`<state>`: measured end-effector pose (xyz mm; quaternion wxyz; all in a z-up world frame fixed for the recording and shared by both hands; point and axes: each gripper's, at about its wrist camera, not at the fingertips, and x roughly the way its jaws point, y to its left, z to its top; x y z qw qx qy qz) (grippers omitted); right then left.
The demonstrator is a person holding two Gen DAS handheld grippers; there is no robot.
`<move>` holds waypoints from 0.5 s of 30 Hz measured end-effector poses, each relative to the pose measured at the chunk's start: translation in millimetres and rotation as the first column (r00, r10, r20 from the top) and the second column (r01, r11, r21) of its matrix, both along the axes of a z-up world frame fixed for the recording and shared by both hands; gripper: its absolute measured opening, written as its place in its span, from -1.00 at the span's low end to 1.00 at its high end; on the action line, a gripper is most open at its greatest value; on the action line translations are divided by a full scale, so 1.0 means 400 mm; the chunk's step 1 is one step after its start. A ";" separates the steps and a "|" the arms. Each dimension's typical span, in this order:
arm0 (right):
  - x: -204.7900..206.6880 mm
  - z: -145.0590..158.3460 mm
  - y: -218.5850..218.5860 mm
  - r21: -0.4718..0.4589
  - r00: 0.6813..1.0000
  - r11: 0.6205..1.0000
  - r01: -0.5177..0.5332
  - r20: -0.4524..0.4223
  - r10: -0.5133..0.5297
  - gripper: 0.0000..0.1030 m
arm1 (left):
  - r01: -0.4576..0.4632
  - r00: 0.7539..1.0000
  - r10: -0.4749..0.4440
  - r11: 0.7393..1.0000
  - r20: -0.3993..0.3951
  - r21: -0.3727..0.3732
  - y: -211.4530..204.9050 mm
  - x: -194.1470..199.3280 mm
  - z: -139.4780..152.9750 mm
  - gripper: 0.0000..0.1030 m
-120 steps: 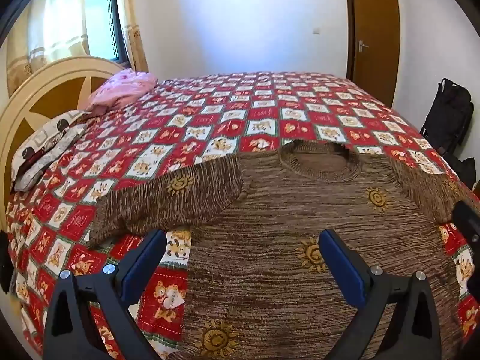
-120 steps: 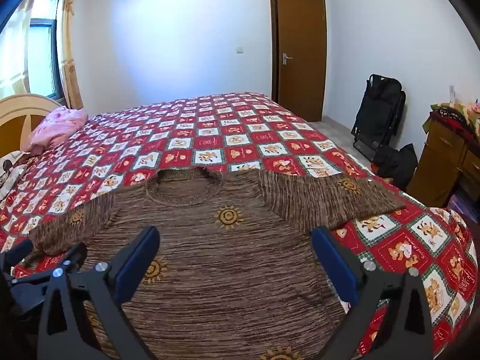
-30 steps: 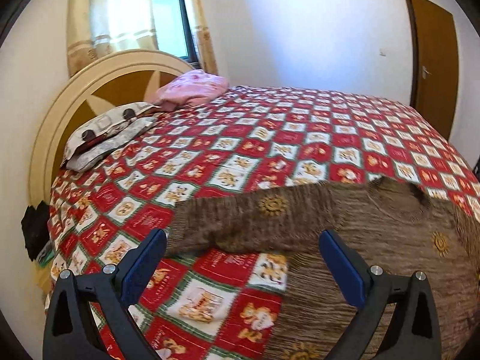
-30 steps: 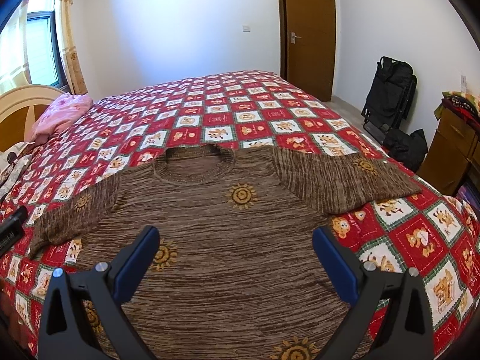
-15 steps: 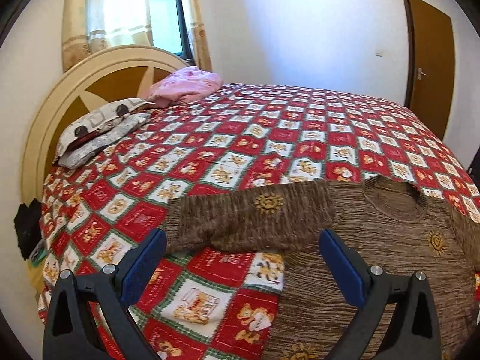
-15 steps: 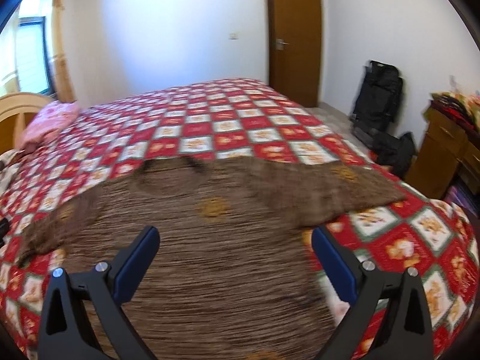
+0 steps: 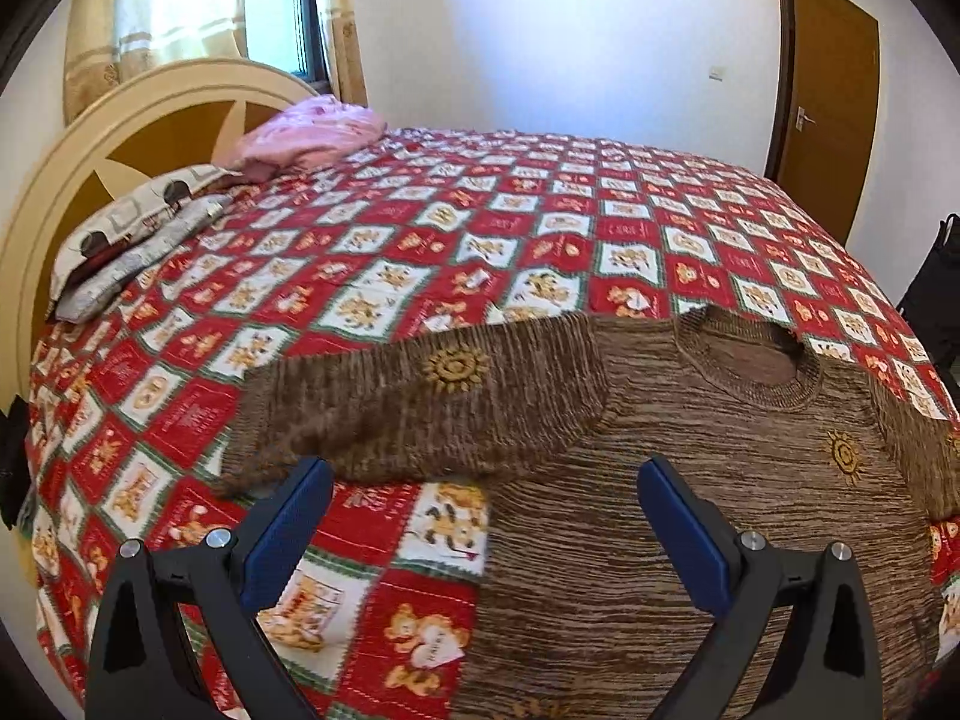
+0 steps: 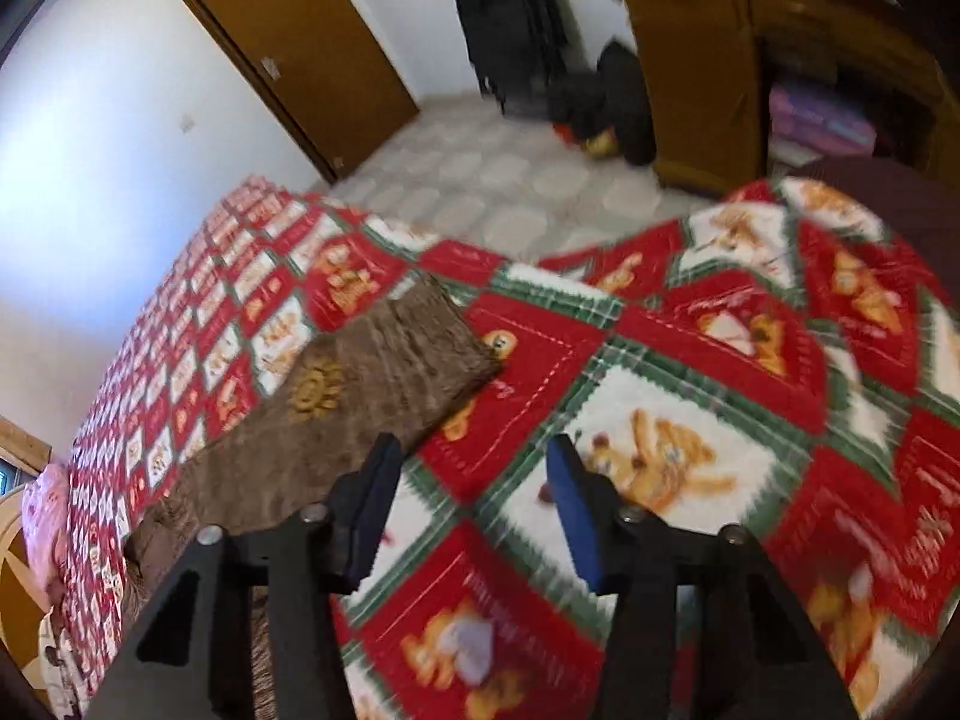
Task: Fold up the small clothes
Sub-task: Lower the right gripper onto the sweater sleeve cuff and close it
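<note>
A brown knit sweater [image 7: 660, 480] with yellow sun motifs lies flat on the red and white quilt [image 7: 420, 276]. Its left sleeve [image 7: 420, 408] stretches out sideways, the cuff just beyond my open, empty left gripper [image 7: 477, 516]. In the right wrist view the sweater's other sleeve [image 8: 372, 384] lies on the quilt [image 8: 690, 438], its cuff end just up and left of my right gripper [image 8: 471, 486], which is open, empty and low over the bed. This view is blurred.
A pink bundle [image 7: 306, 132] and pillows [image 7: 132, 228] lie by the cream headboard [image 7: 90, 138]. The right wrist view shows the bed's edge, a tiled floor [image 8: 510, 192], black bags [image 8: 600, 96], a wooden cabinet [image 8: 750, 60] and a door [image 8: 300, 48].
My right gripper swung sharply right and down toward the right sleeve's cuff and tilted; its jaws are narrower. My left gripper dropped slightly closer to the left sleeve.
</note>
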<state>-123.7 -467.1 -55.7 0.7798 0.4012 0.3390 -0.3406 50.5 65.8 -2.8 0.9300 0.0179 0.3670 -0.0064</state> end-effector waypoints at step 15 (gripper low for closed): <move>0.186 -0.040 -0.054 -0.093 0.977 0.995 -0.042 -0.212 0.022 -0.69 | -0.014 0.999 0.015 1.000 -0.044 0.025 0.016 0.046 -0.031 0.97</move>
